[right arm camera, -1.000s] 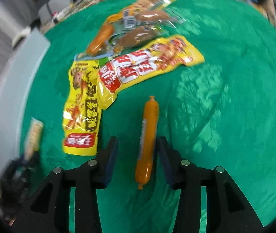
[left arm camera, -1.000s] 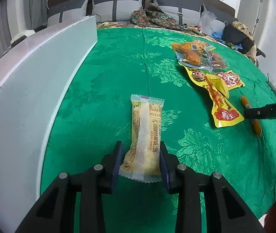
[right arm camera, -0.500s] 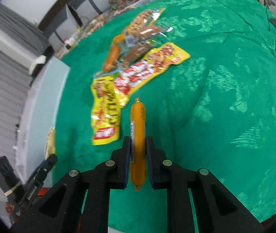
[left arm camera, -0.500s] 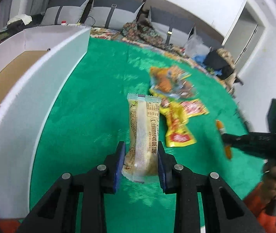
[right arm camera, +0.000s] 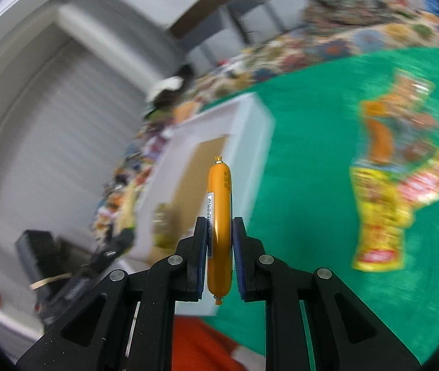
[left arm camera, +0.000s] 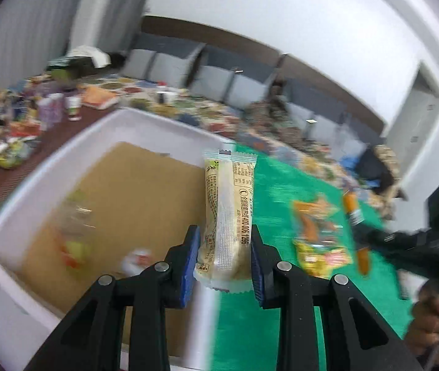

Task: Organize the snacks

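Observation:
My left gripper [left arm camera: 224, 253] is shut on a pale yellow wrapped snack bar [left arm camera: 228, 216], lifted above the right wall of the white box [left arm camera: 65, 151]. The box has a brown cardboard floor with a few blurred packets inside. My right gripper [right arm camera: 219, 247] is shut on an orange sausage stick [right arm camera: 219, 216], held up in the air with the white box [right arm camera: 250, 117] beyond it. In the left wrist view the right gripper [left arm camera: 358, 232] shows at the right, the sausage [left arm camera: 351, 207] in it.
Yellow and orange snack packets [right arm camera: 395, 179] lie on the green tablecloth [right arm camera: 312, 216]; they also show as packets [left arm camera: 318, 235] in the left wrist view. Bottles and clutter [left arm camera: 34, 114] sit on a brown surface left of the box. A person's hand [left arm camera: 436, 318] is at right.
Both grippers closed on their snacks and rose from the cloth. The left carried the bar left over the box; the right swung the sausage up and left toward the box.

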Tool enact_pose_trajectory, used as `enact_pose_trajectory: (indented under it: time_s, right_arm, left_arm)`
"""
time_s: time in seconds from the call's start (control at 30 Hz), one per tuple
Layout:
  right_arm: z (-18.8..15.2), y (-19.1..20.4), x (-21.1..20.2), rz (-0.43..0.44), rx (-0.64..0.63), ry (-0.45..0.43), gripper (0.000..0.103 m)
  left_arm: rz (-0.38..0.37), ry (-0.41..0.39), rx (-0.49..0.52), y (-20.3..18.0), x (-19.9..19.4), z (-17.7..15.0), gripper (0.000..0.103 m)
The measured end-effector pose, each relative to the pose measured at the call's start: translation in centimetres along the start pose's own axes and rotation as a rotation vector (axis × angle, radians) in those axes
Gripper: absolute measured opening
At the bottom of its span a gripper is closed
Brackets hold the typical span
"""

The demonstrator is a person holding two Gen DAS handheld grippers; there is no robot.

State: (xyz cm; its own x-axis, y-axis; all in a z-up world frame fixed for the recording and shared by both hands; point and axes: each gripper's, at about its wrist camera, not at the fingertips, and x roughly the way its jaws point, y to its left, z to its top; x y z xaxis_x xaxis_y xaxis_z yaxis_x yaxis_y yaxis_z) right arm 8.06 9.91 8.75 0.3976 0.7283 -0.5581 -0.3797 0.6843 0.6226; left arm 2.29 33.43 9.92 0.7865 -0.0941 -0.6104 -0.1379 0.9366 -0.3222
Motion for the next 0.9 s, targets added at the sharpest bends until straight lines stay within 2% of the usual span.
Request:
enact_pose_trajectory:
  time_s: [0.13, 0.2, 0.23, 0.27, 0.3, 0.33, 0.4, 0.47, 0.57, 0.67, 0.73, 0.8, 0.9]
  right_arm:
    - [1.1, 5.8, 5.8, 0.038, -0.097, 0.034, 0.016]
    - [1.1, 7.1, 8.4, 0.036, -0.119, 0.054, 0.019]
    - [1.0, 7.5, 9.8, 0.016, -0.133, 0.069, 0.025]
    - [0.9, 7.6, 10.6, -0.001, -0.138, 0.085, 0.046]
    - [0.6, 7.4, 11.1, -0.01, -0.139, 0.097, 0.058]
    - [0.4, 7.1, 11.1, -0.017, -0.139, 0.091, 0.063]
    - [-0.5, 5.4, 9.9, -0.057, -0.155, 0.053, 0.064]
    - [-1.2, 3.0, 8.5, -0.133, -0.184, 0.027, 0.066]
    - [-3.0, -2.8, 6.2, -0.328, -0.219, -0.012, 0.066]
    - [-5.2, -10.0, 3.3, -0.562, -0.247, -0.036, 0.066]
    - [-6.7, -14.6, 1.0, -0.687, -0.245, -0.039, 0.066]
    - [-8.2, -19.4, -1.9, -0.795, -0.207, -0.043, 0.066]
    - [-8.8, -24.2, -5.5, -0.876, -0.14, -0.07, 0.066]
  left_arm:
    - [0.164, 0.03, 0.034, 4.0, 1.3, 0.3, 0.031]
    - [0.276, 0.067, 0.055, 5.5, 2.8, -0.4, 0.045]
    - [0.31, 0.088, 0.057, 6.2, 3.5, -1.0, 0.07]
    - [0.34, 0.102, 0.057, 6.4, 4.0, -1.8, 0.087]
    - [0.362, 0.101, 0.058, 6.6, 4.0, -2.6, 0.089]
    - [0.373, 0.094, 0.059, 6.4, 3.9, -3.3, 0.089]
    - [0.35, 0.085, 0.057, 6.0, 3.7, -4.4, 0.091]
    - [0.308, 0.076, 0.041, 4.6, 3.1, -5.3, 0.093]
    - [0.212, 0.066, 0.036, 1.6, 2.8, -5.4, 0.094]
    - [0.074, 0.064, 0.067, -3.8, 2.4, -6.0, 0.101]
    - [0.005, 0.071, 0.099, -6.8, 2.8, -6.6, 0.103]
    - [-0.059, 0.117, 0.153, -10.4, 4.3, -7.7, 0.103]
    - [-0.067, 0.223, 0.227, -14.0, 8.6, -10.2, 0.103]
